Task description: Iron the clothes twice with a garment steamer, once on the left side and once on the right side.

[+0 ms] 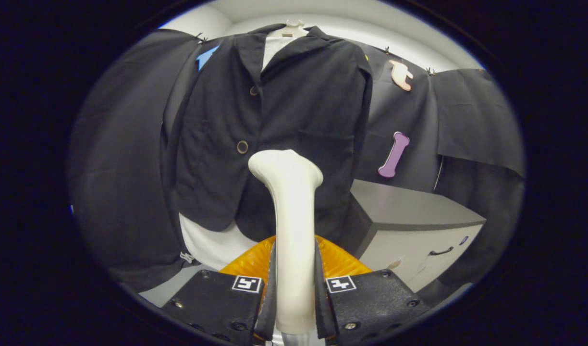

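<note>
A black jacket [294,110] hangs on a hanger [291,26] over a white garment [212,245], straight ahead of me. My gripper [294,298] is shut on the handle of a cream garment steamer [289,192], which stands upright between the fingers. The steamer's head sits in front of the jacket's lower middle, just right of the lower button [242,147]. Whether the head touches the cloth I cannot tell. An orange ribbed part [342,262] shows just beyond the fingers, behind the steamer's handle.
A grey cabinet [409,216] with a dark drawer handle stands to the right of the jacket, below its hem level. Black cloth walls hang on both sides and behind the jacket.
</note>
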`<state>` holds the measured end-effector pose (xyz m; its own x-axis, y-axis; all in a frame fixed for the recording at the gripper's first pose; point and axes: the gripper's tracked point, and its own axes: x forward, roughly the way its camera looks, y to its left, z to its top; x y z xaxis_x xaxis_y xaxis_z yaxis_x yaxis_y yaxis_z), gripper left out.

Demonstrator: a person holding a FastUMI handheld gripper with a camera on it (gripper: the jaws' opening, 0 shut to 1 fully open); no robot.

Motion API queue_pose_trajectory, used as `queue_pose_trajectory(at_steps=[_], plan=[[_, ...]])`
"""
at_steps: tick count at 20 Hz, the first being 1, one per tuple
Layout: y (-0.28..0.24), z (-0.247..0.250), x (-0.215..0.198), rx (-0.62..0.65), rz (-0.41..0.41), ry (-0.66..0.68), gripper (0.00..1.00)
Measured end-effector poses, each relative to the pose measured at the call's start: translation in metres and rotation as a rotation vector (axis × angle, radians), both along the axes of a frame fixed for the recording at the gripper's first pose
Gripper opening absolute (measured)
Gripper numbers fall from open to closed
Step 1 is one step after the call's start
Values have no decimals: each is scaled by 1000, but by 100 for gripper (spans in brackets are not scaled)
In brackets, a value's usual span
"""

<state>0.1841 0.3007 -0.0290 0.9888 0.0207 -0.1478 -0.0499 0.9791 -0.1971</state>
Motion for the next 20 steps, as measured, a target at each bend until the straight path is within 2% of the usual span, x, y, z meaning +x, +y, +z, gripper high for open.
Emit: queue_pose_trajectory(at_steps=[7, 11, 16, 20], plan=[[-14, -66, -2, -30, -45, 135, 36], [-14, -87, -2, -52, -50, 178, 36], [6, -34, -19, -86, -5, 45, 36], [31, 35, -28, -51, 30, -101, 35]])
